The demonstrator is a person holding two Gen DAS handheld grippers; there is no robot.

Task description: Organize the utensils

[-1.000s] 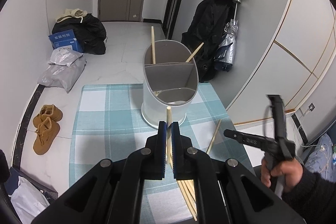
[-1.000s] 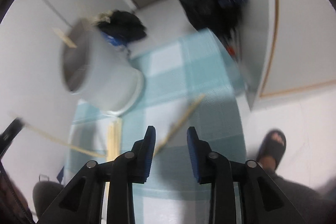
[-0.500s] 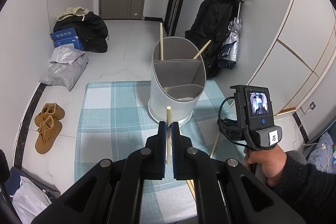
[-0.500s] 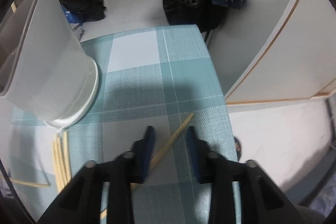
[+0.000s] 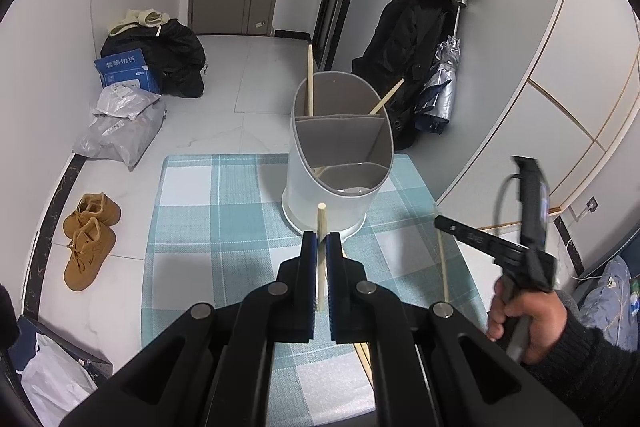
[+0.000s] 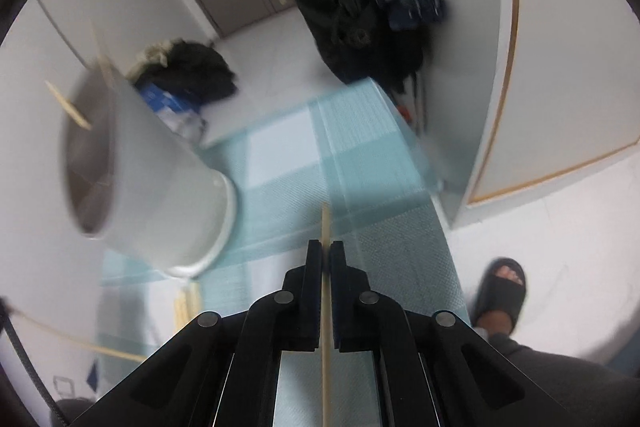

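My left gripper (image 5: 321, 239) is shut on a wooden chopstick (image 5: 321, 215) that stands upright between its pads, just in front of the white utensil holder (image 5: 320, 187). The holder's grey inside is split into compartments; two chopsticks (image 5: 309, 79) lean in the back one. My right gripper (image 6: 325, 247) has its jaws closing tight on a thin chopstick (image 6: 325, 223), held lengthwise above the checked cloth (image 6: 360, 163). In the left wrist view the right gripper (image 5: 438, 220) hangs over the table's right edge with that chopstick (image 5: 442, 267) pointing down.
Several loose chopsticks (image 6: 188, 303) lie on the blue-white cloth (image 5: 224, 211) near the holder's base. A person's hand (image 5: 524, 319) grips the right handle. A foot in a black slipper (image 6: 502, 291) stands right of the table. Shoes (image 5: 90, 239) and bags lie on the floor.
The right gripper closed on the chopstick that lay on the cloth's right side and raised it off the table. The left gripper kept its chopstick and barely moved.
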